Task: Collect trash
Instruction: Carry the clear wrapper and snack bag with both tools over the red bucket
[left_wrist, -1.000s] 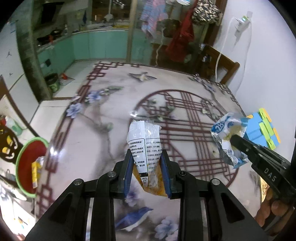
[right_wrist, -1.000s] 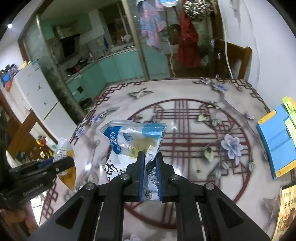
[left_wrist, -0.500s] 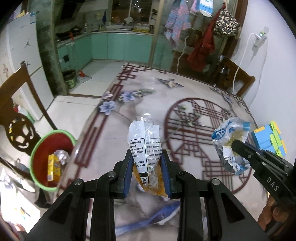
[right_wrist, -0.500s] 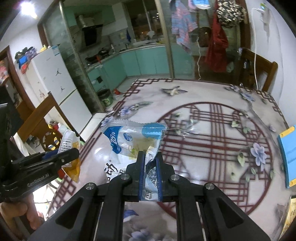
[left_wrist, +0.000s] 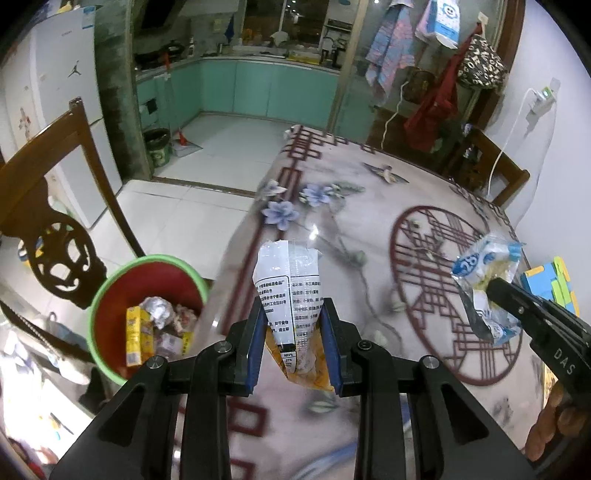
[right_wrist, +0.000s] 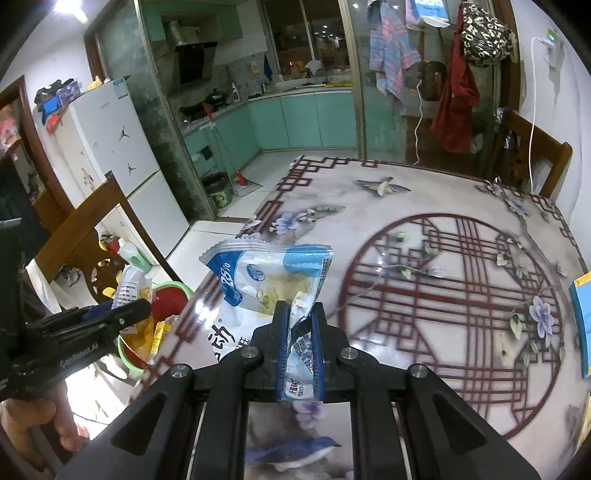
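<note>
My left gripper (left_wrist: 293, 314) is shut on a white and yellow snack wrapper (left_wrist: 288, 291) and holds it above the table's left edge. My right gripper (right_wrist: 298, 317) is shut on a blue and white plastic bag (right_wrist: 266, 280), also held above the table. The bag and the right gripper (left_wrist: 495, 288) show at the right of the left wrist view. A red bin with a green rim (left_wrist: 122, 291) stands on the floor left of the table, with several pieces of trash inside. In the right wrist view the left gripper (right_wrist: 144, 304) holds its wrapper (right_wrist: 129, 286) over the bin (right_wrist: 173, 291).
The table (left_wrist: 332, 229) has a floral cloth with a red lattice circle. A wooden chair (left_wrist: 48, 206) stands left of the bin. A blue and yellow box (left_wrist: 550, 284) lies at the table's right edge. A white fridge (right_wrist: 110, 158) stands beyond the chair.
Both grippers have moved left toward the table's left edge with their wrappers held. The bin has come fully into the left wrist view, nearer to the left gripper.
</note>
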